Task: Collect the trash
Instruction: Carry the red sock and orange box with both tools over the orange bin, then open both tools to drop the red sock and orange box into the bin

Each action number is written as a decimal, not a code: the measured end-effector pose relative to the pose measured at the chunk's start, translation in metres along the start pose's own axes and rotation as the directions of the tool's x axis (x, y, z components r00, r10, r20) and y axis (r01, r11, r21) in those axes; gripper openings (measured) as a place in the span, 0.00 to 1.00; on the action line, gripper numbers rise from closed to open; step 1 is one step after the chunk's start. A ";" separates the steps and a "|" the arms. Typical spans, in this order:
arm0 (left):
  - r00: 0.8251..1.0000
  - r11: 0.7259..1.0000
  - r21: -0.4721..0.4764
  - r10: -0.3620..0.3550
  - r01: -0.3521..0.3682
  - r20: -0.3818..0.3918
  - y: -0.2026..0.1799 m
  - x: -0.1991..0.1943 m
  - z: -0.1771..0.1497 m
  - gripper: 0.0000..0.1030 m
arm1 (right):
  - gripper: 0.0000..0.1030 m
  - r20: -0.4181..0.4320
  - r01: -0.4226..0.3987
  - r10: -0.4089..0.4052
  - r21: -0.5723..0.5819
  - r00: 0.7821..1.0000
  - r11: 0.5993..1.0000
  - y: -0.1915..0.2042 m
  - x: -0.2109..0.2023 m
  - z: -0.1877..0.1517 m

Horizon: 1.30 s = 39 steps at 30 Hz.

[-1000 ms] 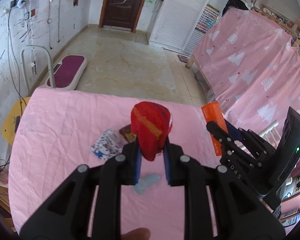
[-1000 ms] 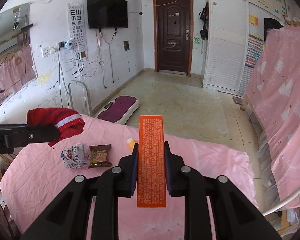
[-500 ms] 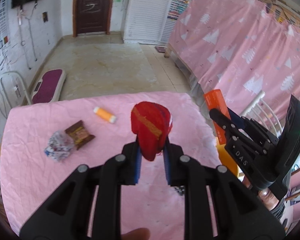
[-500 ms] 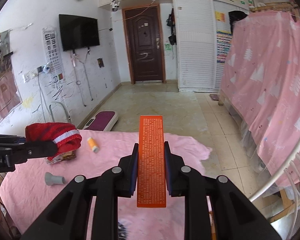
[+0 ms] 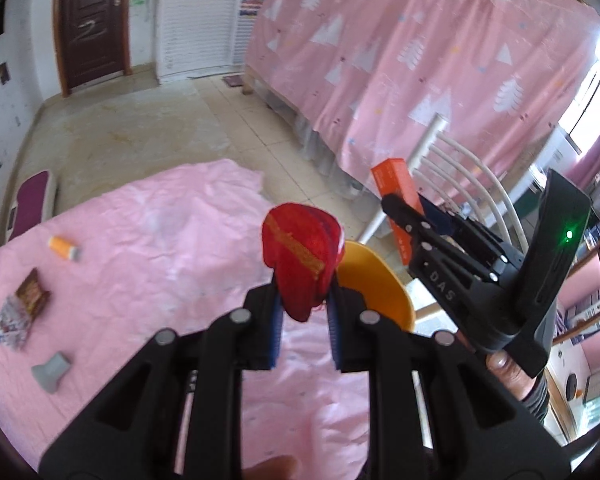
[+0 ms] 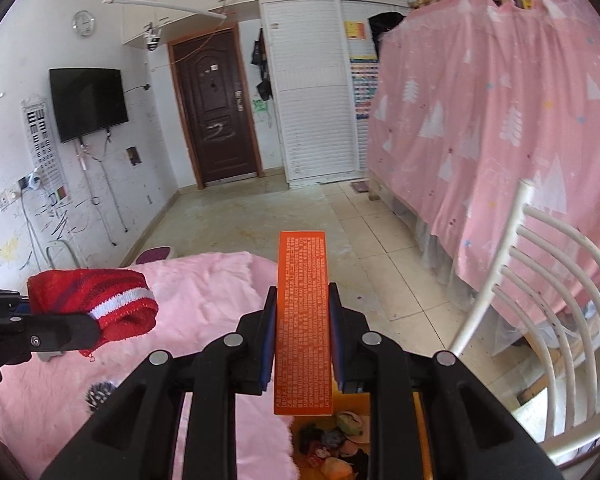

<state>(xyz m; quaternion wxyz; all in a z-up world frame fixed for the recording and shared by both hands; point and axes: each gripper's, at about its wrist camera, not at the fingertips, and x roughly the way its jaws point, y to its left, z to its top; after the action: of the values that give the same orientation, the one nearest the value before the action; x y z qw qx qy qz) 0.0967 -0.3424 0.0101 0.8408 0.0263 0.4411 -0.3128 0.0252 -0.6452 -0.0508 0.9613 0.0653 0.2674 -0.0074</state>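
Both grippers have swung rightward off the middle of the table since a second ago, so the yellow bin, absent from the earlier views, now shows just beyond the table's right edge.

Nearest in the left wrist view, the left gripper is clamped on a red knitted sock that stands up between its blue pads, its tip lying over the rim of the yellow bin. In the right wrist view the right gripper is pinched tight on a long orange box, held upright, with the open bin and the rubbish already in it directly beneath.

Farther out on the pink tablecloth lie pieces left to gather: a grey plastic piece, a crumpled printed wrapper touching a brown snack wrapper, and an orange-and-white tube near the far edge.

The step in hand looks like carrying both items to the bin. Next, each should be centred above the opening and the jaws let go; the sock appears to need a little more travel right so it clears the rim.
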 end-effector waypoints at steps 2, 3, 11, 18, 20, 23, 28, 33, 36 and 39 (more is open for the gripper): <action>1.000 1.000 0.022 -0.005 0.005 -0.017 -0.011 0.010 0.001 0.17 | 0.12 -0.008 0.014 -0.014 0.024 1.000 1.000 -0.015 -0.002 -0.006; 1.000 0.999 0.035 -0.006 0.007 -0.027 -0.018 0.016 0.001 0.17 | 0.12 -0.010 0.020 -0.020 0.034 1.000 0.999 -0.019 -0.003 -0.009; 0.997 0.995 0.104 -0.007 0.015 -0.076 -0.059 0.049 0.003 0.33 | 0.12 -0.014 0.052 -0.051 0.084 0.999 0.995 -0.049 -0.005 -0.021; 0.997 0.993 0.115 0.013 -0.004 -0.082 -0.067 0.061 0.007 0.51 | 0.12 -0.048 0.064 -0.059 0.105 0.997 0.992 -0.062 0.004 -0.030; 0.996 0.995 0.104 0.014 -0.005 -0.083 -0.063 0.060 0.006 0.51 | 0.12 -0.058 0.068 -0.062 0.102 0.996 0.992 -0.060 0.008 -0.031; 0.997 0.996 0.088 0.015 -0.008 -0.076 -0.056 0.055 0.007 0.51 | 0.12 -0.080 0.070 -0.062 0.105 0.995 0.992 -0.058 0.015 -0.031; 0.998 0.998 0.062 0.011 -0.007 -0.062 -0.042 0.044 0.006 0.51 | 0.13 -0.114 0.071 -0.058 0.114 0.992 0.991 -0.054 0.023 -0.031; 0.999 1.000 0.029 0.005 -0.004 -0.046 -0.024 0.031 0.006 0.54 | 0.16 -0.126 0.082 -0.069 0.100 0.990 0.992 -0.044 0.025 -0.028; 0.999 1.000 0.009 0.005 -0.005 -0.034 -0.014 0.024 0.005 0.54 | 0.16 -0.121 0.080 -0.069 0.083 0.990 0.993 -0.032 0.025 -0.022; 1.000 1.000 -0.012 0.005 -0.005 -0.018 -0.001 0.015 0.005 0.54 | 0.16 -0.111 0.072 -0.065 0.059 0.992 0.996 -0.016 0.024 -0.014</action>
<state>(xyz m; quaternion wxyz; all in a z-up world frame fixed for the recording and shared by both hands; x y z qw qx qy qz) 0.1057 -0.3519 0.0021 0.8377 0.0250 0.4506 -0.3076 0.0379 -0.6584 -0.0764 0.9420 0.0864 0.3212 -0.0452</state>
